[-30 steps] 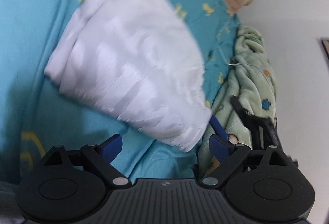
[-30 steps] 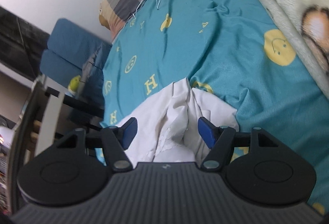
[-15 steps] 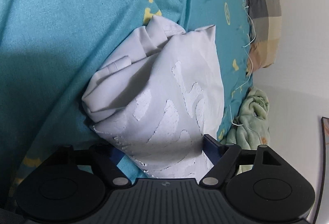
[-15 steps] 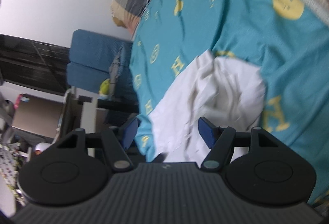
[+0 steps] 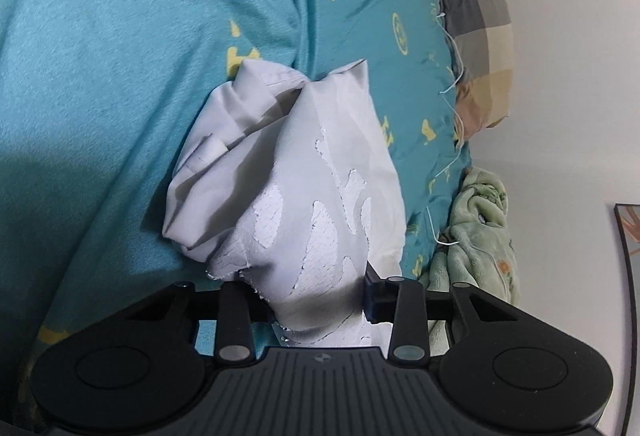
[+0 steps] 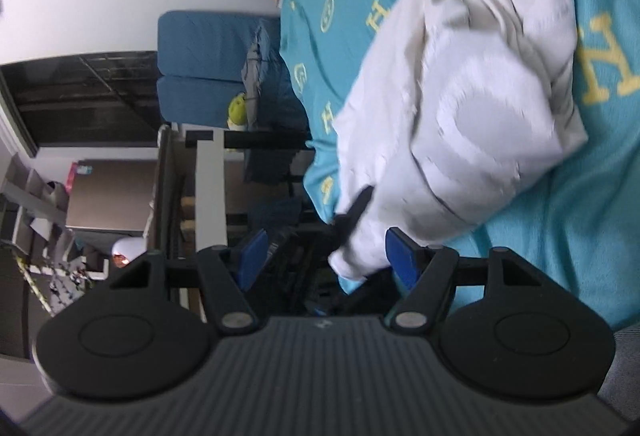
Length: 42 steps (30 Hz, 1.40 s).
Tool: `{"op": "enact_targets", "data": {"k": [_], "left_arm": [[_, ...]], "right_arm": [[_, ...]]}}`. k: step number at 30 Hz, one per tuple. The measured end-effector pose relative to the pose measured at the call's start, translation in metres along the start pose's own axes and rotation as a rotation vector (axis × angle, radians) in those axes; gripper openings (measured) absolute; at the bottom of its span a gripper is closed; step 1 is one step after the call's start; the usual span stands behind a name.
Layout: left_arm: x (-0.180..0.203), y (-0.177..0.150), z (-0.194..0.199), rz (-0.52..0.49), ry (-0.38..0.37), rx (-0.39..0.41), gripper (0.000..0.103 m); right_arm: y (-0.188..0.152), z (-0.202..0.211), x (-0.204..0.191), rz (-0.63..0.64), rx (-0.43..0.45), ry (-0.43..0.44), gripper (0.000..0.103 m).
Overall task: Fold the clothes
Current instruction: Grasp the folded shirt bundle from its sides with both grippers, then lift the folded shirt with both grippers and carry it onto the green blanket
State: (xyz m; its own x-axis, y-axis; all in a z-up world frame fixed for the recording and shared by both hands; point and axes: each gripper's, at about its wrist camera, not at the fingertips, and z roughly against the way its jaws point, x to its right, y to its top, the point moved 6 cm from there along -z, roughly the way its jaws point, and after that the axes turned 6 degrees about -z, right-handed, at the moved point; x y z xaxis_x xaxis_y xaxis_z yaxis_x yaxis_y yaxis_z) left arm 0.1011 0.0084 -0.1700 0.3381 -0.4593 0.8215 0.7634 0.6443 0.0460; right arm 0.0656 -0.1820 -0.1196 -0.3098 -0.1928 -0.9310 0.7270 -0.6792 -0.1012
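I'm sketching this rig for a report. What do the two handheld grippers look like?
Both look alike. The left gripper and right gripper each have a dark grey ribbed body, two round black housings, black linkage arms with silver pivot pins, and blue finger pads. A small round mark sits at the body's centre. No cables or sleeves show.

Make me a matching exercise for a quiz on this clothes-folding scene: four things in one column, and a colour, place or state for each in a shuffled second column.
Things:
1. white garment
2. bedsheet
3. checked pillow
4. right gripper

Descriptions:
A. teal with yellow letters and symbols
B. open, with nothing clamped between its fingers
C. bunched up and clamped in the left gripper
D. at the edge of the bed, by the white wall

Pairs: 1-C, 2-A, 3-D, 4-B
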Motion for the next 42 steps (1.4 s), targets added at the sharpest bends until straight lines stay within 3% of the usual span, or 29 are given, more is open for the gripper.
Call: {"op": "enact_targets", "data": {"k": [9, 12, 17, 20, 24, 26, 31, 33, 42], "left_arm": [[-0.001, 0.017, 0.008, 0.027, -0.061, 0.01, 0.035], [0.001, 0.017, 0.009, 0.03, -0.083, 0.017, 0.035], [0.004, 0.015, 0.007, 0.03, -0.117, 0.027, 0.033], [0.005, 0.015, 0.006, 0.031, -0.136, 0.032, 0.033], [0.004, 0.015, 0.006, 0.036, -0.143, 0.038, 0.033], [0.004, 0.016, 0.006, 0.038, -0.147, 0.041, 0.033], [0.005, 0.017, 0.008, 0.045, -0.163, 0.046, 0.033], [0.007, 0.018, 0.01, 0.052, -0.174, 0.042, 0.033], [0.067, 0.01, 0.033, -0.019, -0.247, 0.019, 0.032]], "right_arm": [[0.011, -0.002, 0.027, -0.192, 0.061, 0.117, 0.067], [0.002, -0.001, 0.028, -0.252, 0.074, 0.139, 0.084], [-0.013, -0.015, 0.043, -0.285, 0.059, 0.084, 0.084], [0.002, -0.016, 0.054, -0.3, 0.126, 0.052, 0.084], [0.028, 0.001, 0.064, -0.302, 0.29, 0.031, 0.084], [0.034, 0.009, 0.064, -0.292, 0.337, 0.028, 0.078], [0.033, 0.01, 0.048, -0.165, 0.343, -0.02, 0.047], [0.033, 0.013, 0.043, -0.131, 0.345, -0.03, 0.041], [0.024, 0.052, -0.002, -0.047, 0.379, 0.036, 0.038]]}}
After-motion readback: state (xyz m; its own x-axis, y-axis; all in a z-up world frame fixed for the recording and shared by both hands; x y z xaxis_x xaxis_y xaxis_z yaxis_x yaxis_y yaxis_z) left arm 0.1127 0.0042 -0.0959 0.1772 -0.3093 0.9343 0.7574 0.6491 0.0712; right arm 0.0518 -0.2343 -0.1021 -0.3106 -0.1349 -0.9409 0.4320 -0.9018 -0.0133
